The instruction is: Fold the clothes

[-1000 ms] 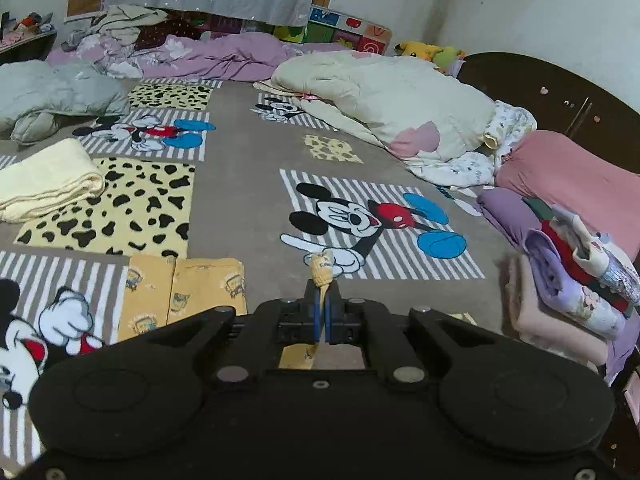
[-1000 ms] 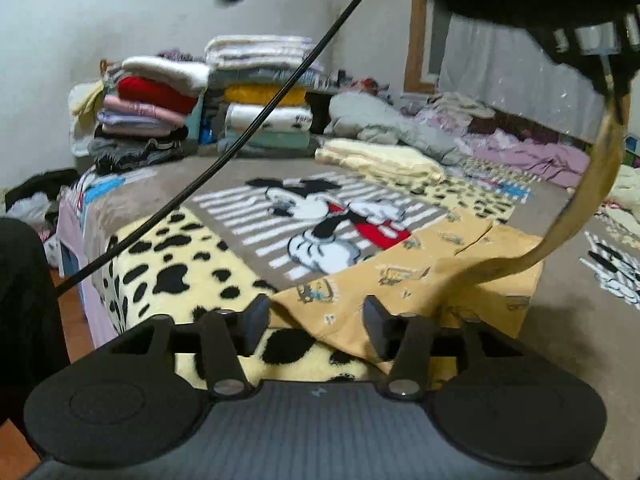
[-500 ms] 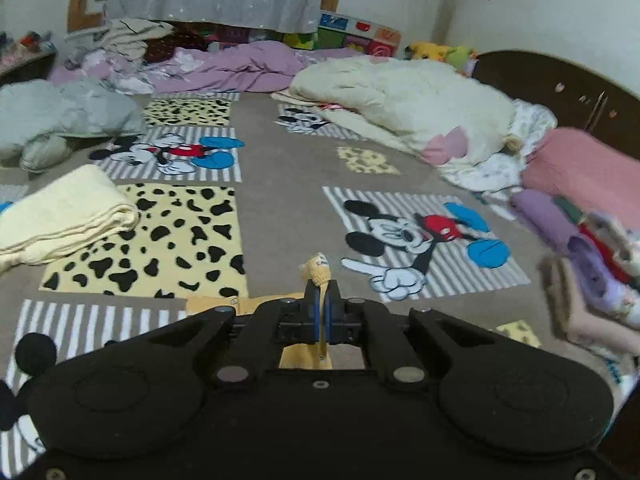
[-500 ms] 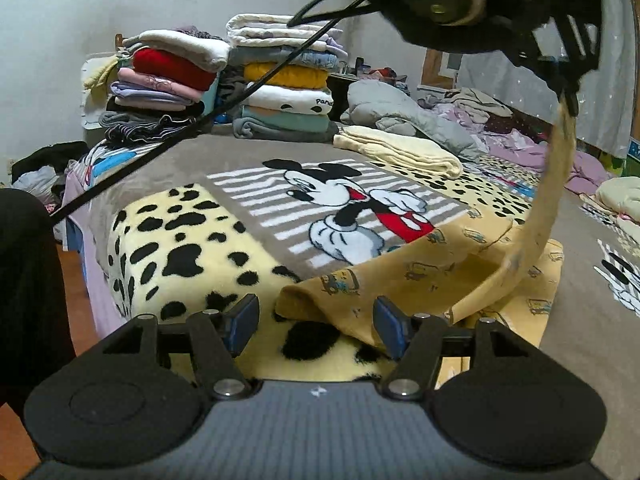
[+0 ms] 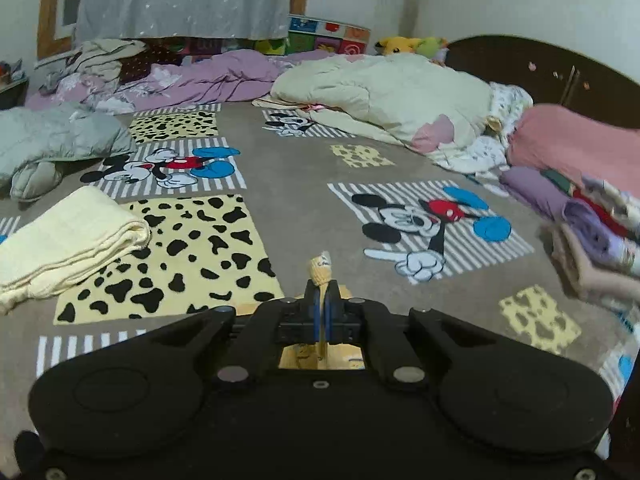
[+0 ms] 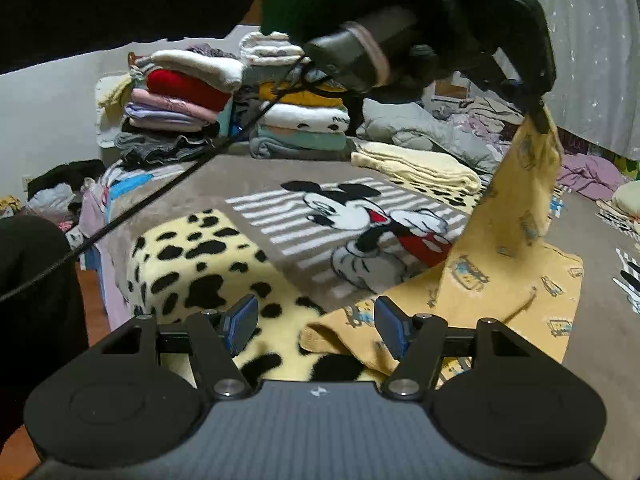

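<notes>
a yellow garment (image 6: 500,280) printed with small vehicles is spread on the bed (image 5: 304,184), at its near edge. one corner of it is pinched in the left gripper (image 5: 321,300), whose jaws are closed tight on the cloth, and is raised well above the bed so that a strip of fabric hangs from it. the rest of the garment lies flat, part of it doubled over near the right gripper (image 6: 312,324). that gripper is held wide, with nothing between its jaws, low over the garment's near hem.

the fold is judged to be in progress: one corner is lifted, nothing is laid over yet, and the garment is not yet a compact stack. stacks of folded clothes (image 6: 192,96) stand at the far left of the bed, and a folded cream blanket (image 5: 68,236) lies apart.

the right wrist view shows the lifted strip, the flat part of the garment and the gloved hand (image 6: 372,24) on the left gripper. the left wrist view shows only a bunched tip of cloth above its jaws and a patch below them, but also the far bedding (image 5: 380,92).
</notes>
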The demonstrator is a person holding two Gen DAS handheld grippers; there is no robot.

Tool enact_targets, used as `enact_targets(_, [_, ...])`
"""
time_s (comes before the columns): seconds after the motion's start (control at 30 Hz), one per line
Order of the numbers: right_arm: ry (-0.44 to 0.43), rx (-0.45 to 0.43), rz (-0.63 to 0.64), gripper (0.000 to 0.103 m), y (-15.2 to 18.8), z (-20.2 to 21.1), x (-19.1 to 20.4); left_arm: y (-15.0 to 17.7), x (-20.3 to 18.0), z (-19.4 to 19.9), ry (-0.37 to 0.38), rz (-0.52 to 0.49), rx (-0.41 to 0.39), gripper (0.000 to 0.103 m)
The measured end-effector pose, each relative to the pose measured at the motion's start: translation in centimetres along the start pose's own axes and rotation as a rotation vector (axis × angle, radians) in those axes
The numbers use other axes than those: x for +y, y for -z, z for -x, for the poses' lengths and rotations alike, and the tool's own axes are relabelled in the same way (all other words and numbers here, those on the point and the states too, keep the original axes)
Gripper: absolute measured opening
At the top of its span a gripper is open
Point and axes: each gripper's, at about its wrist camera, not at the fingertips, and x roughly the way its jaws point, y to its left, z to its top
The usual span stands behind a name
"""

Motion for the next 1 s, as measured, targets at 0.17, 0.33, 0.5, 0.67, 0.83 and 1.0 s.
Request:
enact_targets(0.17, [-0.001,0.021,0.004,0.065,0.4,-0.6,0.1,0.3,0.5,1.3,0.048,0.017,-0.059,0.0])
enact_targets(0.33, [0.0,0.036,0.013,0.066,0.7,-1.0,0.3,-0.2,-0.4,3.5,0.077,-0.025,-0.115,0.0])
enact_targets(0.5, [-0.006,0.047,0.038,0.067,0.9,-1.4,1.2,-1.4,0.0,1.9,0.043,-0.066,-0.073,0.0])
enact_targets(0.67, [-0.013,0.043,0.063,0.068,0.8,-1.5,1.8,-1.3,1.2,-2.4,0.017,-0.064,0.004,0.0])
enact_targets(0.83, [-0.023,0.035,0.05,0.068,0.6,-1.8,1.7,-1.2,1.8,-5.5,0.025,-0.046,0.039,0.0])
enact_targets(1.0, [-0.062,0.008,0.051,0.069,0.1,-1.7,2.1,-1.3,2.2,-7.9,0.039,-0.019,0.042,0.0])
